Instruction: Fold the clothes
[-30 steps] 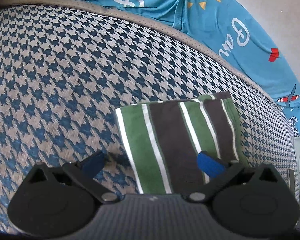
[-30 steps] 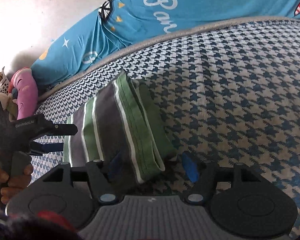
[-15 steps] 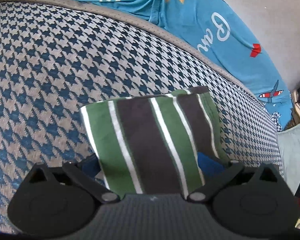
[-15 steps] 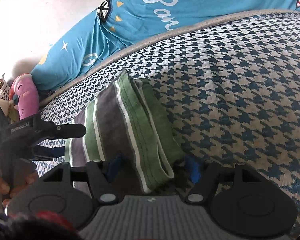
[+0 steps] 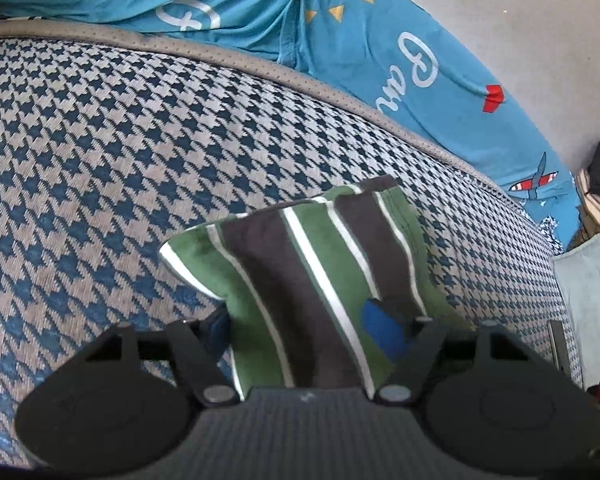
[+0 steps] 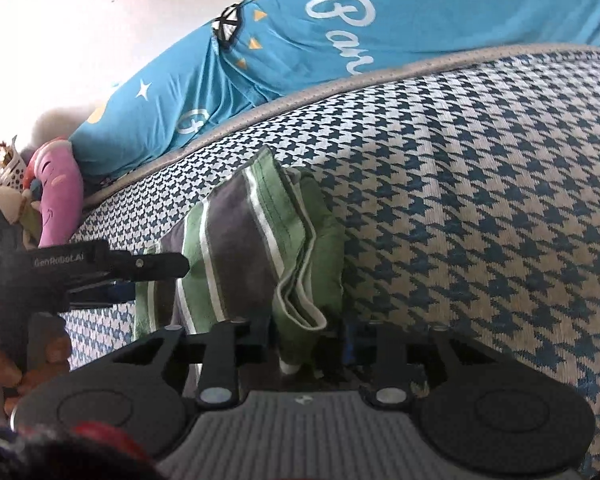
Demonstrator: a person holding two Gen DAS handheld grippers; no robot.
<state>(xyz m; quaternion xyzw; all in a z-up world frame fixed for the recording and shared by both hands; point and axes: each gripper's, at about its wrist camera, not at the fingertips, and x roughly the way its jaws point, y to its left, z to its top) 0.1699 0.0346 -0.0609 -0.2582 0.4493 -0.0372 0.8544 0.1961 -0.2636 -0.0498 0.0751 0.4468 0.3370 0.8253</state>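
The left gripper (image 5: 300, 330) is seen at the bottom of the left wrist view, its jaws closed in on the near edge of the striped garment (image 5: 312, 272); one blue pad (image 5: 382, 330) is pressed on top of the cloth at lower right of centre, while the other is mostly hidden beside the cloth at lower left. The right gripper (image 6: 306, 340) is shown at the bottom of the right wrist view, narrowed onto the stacked green layers at the bundle's near corner, and a firm pinch is judged there. At the left edge of that view the left gripper is also seen from the side, held in a hand (image 6: 4, 372).

Just beyond the jaws, the garment is found as a compact folded bundle, several layers thick, its near part raised slightly off the houndstooth cushion (image 5: 100, 140) in the middle of both views. The folding itself is judged largely done; only carrying the bundle off or setting it down neatly seems left.

Farther back, a blue printed sheet (image 5: 440, 80) is draped along the upper part of both frames, and a pink plush toy (image 6: 58, 192) is seen at upper left.
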